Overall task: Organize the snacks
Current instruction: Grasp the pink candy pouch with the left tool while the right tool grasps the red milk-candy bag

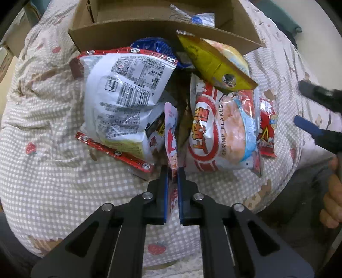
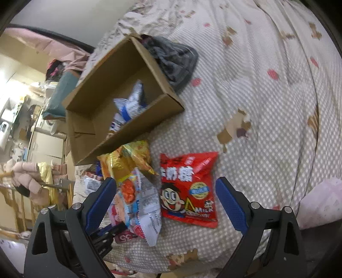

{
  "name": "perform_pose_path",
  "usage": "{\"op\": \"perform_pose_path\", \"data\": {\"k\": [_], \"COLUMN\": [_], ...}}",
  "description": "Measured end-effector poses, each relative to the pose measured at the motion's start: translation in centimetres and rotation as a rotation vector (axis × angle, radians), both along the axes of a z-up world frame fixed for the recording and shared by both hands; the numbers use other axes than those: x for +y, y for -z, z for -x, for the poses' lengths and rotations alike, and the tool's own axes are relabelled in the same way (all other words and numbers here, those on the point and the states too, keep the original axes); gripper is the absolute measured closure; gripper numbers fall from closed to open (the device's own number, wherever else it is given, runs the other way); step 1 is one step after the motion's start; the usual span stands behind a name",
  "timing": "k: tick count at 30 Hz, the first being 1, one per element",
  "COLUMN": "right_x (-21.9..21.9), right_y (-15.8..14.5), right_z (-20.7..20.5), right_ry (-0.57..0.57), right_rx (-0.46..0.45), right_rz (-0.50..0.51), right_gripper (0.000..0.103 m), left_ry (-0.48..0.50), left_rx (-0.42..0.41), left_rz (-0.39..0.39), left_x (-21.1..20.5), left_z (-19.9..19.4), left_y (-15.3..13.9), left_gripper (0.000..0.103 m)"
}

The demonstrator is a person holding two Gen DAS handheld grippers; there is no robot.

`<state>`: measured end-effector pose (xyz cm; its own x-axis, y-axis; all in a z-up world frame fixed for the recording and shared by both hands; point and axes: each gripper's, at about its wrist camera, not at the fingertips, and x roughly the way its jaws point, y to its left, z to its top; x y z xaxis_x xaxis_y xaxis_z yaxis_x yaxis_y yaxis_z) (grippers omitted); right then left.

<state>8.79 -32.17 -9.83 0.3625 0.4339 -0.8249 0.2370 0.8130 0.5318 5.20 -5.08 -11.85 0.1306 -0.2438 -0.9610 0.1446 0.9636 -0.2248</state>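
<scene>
My left gripper (image 1: pixel 172 169) is shut on a small pink and white snack packet (image 1: pixel 171 132), held edge-on at the near side of a pile of snacks. The pile holds a white and red bag showing its barcode (image 1: pixel 124 100), a shrimp flakes bag (image 1: pixel 224 132), a yellow bag (image 1: pixel 211 62) and a blue bag (image 1: pixel 151 46). A cardboard box (image 1: pixel 162 27) stands behind the pile with a blue and white packet (image 1: pixel 203 19) inside. My right gripper (image 2: pixel 166 190) is open above a red milk candy bag (image 2: pixel 188 188); it also shows at the right in the left wrist view (image 1: pixel 307 104).
Everything lies on a checked quilt with strawberry prints (image 2: pixel 267 107). A dark grey cloth (image 2: pixel 173 62) lies behind the box (image 2: pixel 119 100). A pink pillow (image 2: pixel 322 203) is at the right. The bed edge and a cluttered room (image 2: pixel 32 128) are at the left.
</scene>
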Motion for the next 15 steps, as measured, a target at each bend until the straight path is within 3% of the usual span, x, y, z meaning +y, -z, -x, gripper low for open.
{"op": "perform_pose_path", "data": {"k": [4,7,10,15], "right_x": [0.1,0.7,2.1,4.3], "right_y": [2.8,3.8,4.9,6.5], "right_z": [-0.7,-1.5,-2.4,-3.5], "right_ry": [-0.005,-0.027,-0.071,-0.146], "right_rx": [0.126,0.157,0.184,0.233], "right_rz": [0.004,0.017,0.047,0.142], "right_gripper": [0.008,0.019,0.025,0.025], "left_ry": [0.012,-0.005,-0.032,-0.069], "left_rx": [-0.060,-0.109,-0.146,-0.164], "left_rz": [0.024,0.039,0.018,-0.019], "left_x": [1.1,1.9,3.0,3.6], "left_z": [2.0,2.6,2.6,1.5], "left_y": [-3.5,-6.0,-7.3,-7.3], "left_gripper": [0.098,0.098,0.098,0.098]}}
